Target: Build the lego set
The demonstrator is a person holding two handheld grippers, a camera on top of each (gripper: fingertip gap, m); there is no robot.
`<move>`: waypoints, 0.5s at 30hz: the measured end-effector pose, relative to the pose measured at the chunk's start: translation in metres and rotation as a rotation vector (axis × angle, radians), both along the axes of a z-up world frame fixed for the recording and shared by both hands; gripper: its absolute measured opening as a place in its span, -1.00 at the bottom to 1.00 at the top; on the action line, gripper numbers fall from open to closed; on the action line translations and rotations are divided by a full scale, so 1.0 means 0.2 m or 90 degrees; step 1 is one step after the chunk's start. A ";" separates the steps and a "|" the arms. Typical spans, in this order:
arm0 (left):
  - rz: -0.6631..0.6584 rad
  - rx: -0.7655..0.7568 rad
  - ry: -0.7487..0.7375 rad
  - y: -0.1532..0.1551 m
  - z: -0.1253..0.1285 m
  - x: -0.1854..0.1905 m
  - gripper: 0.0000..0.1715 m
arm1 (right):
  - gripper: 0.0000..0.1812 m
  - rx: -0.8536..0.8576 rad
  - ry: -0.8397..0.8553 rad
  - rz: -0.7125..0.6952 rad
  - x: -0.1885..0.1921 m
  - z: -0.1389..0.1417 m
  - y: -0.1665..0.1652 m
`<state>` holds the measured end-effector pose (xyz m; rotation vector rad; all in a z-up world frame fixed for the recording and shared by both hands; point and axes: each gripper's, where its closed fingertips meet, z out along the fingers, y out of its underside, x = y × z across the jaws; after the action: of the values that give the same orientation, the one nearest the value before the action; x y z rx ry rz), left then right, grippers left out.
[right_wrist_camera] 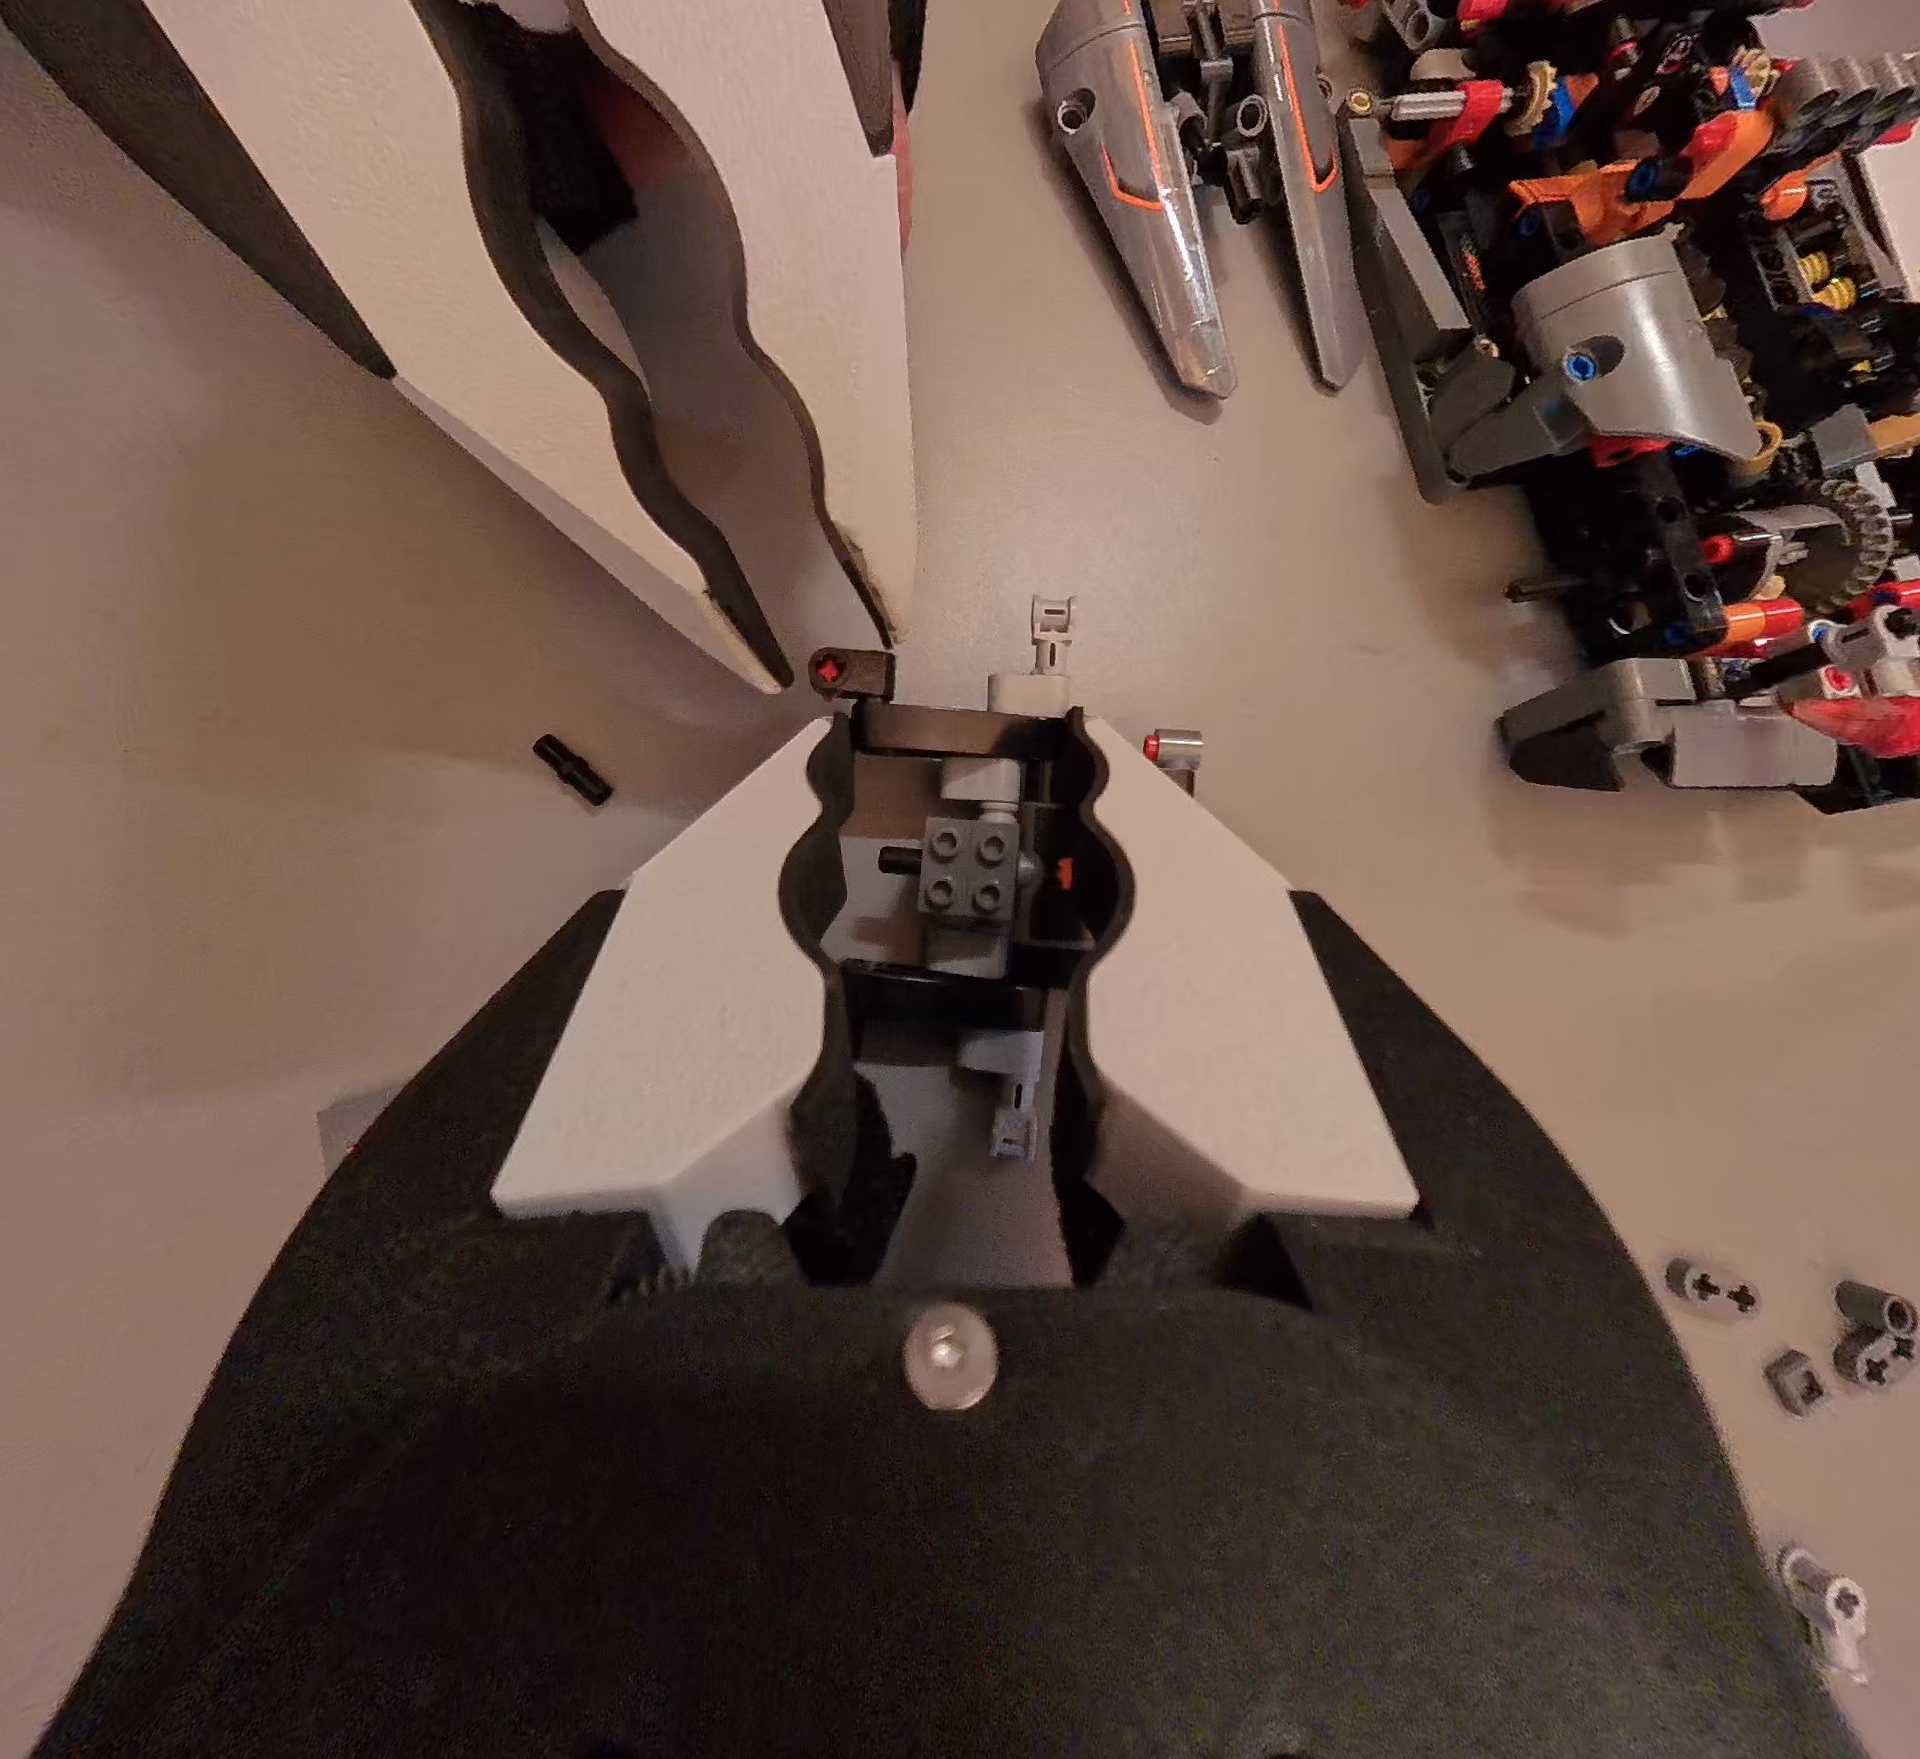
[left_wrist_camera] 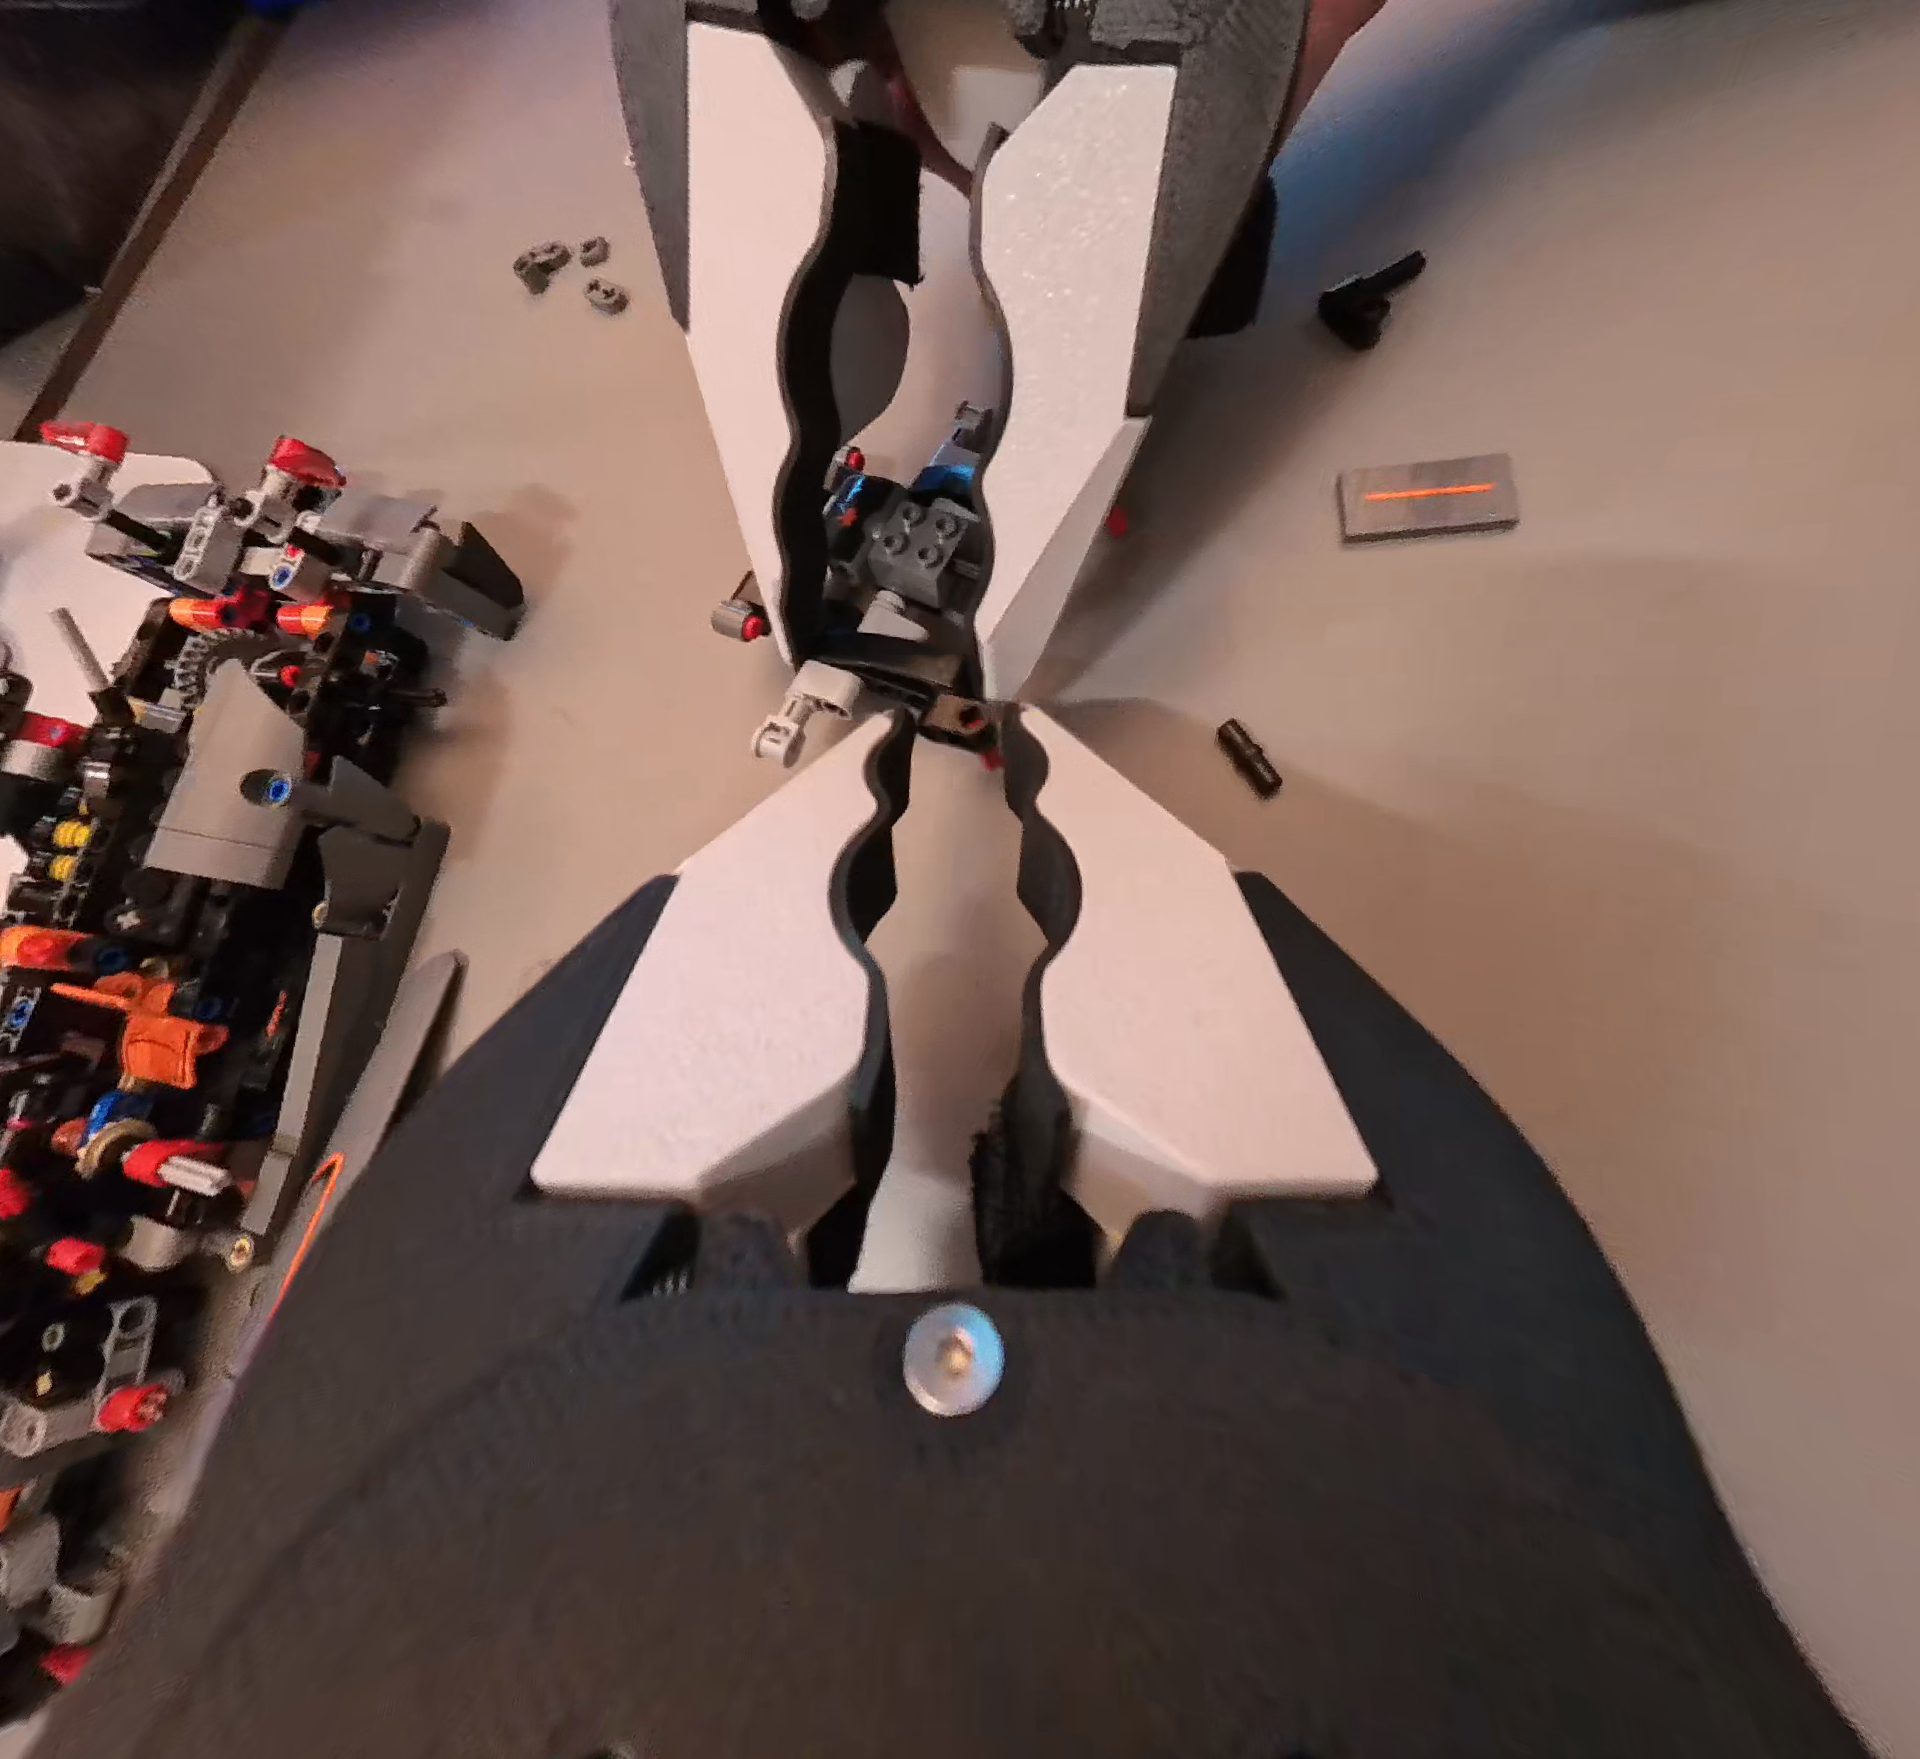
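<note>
Fingers of the right gripper (right_wrist_camera: 956,722) clamp a small grey-and-black lego sub-assembly (right_wrist_camera: 971,888). The left gripper (left_wrist_camera: 956,722) pinches its black connector with a red axle (left_wrist_camera: 961,720), 2 tips nearly closed.

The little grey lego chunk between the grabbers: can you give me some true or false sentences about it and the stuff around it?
1. The right gripper is clamped around the small lego piece. True.
2. The left gripper is wide open and far from that piece. False: its tips are close together at the black connector with a red centre on the piece's end.
3. The big lego car is held in the air. False: it rests on the table.
4. A short black pin lies loose on the table. True.
5. The flat grey tile has a blue stripe. False: the stripe is orange.
</note>
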<state>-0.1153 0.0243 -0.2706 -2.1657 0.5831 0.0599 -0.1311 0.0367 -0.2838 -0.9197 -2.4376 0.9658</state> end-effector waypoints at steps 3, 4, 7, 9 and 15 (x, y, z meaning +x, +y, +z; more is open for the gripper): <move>-0.015 -0.002 0.011 0.00 -0.01 0.00 -0.87 | -0.57 0.002 -0.001 0.001 0.00 0.00 0.00; -0.021 -0.002 0.022 0.00 -0.01 0.00 -0.87 | -0.58 0.002 -0.001 0.002 0.00 0.00 0.00; -0.035 0.000 0.031 0.00 0.00 0.01 -0.87 | -0.57 0.001 -0.003 0.003 0.00 0.00 0.00; -0.043 0.000 0.032 0.00 0.00 0.00 -0.87 | -0.58 0.003 -0.003 0.003 0.00 0.00 0.00; -0.058 0.020 -0.033 0.01 0.06 0.01 -0.95 | -0.58 0.002 -0.006 0.005 0.00 0.00 -0.01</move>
<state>-0.1126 0.0267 -0.2576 -2.1019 0.6459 -0.0358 -0.1304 0.0357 -0.2844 -0.9157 -2.4517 0.9626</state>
